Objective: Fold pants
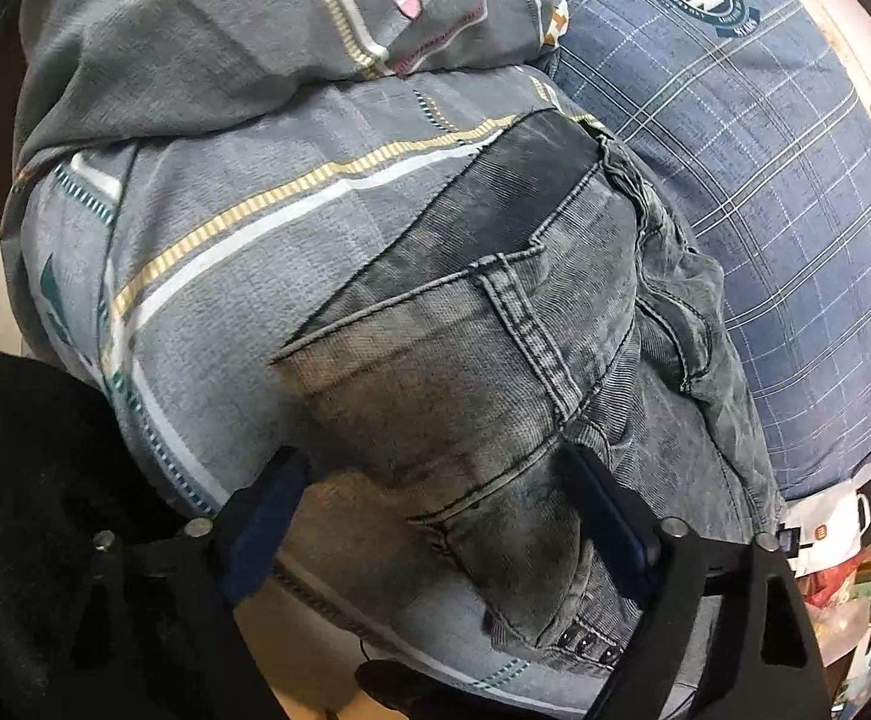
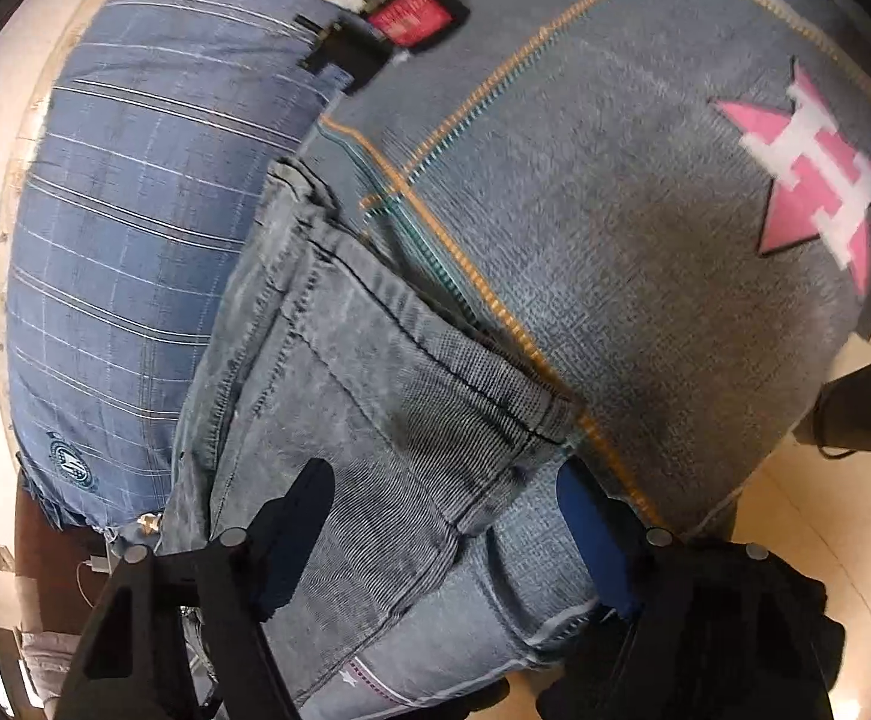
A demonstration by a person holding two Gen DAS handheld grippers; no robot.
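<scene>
grey washed denim pants lie folded on grey patterned bedsheet, just beside blue plaid pillow at 2 o'clock. left gripper and right gripper both wide open, straddling denim, gripping nothing. risk: jaws pinch sheet along with denim, dragging fold apart. red-black packet at 12 o'clock, well apart.

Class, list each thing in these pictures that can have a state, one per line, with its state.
Jeans: folded, lying on the bedspread.
Left gripper: open, fingers either side of the jeans.
Right gripper: open, over the jeans.
Bedspread: spread out, wrinkled.
Pillow: lying flat beside the jeans.
</scene>
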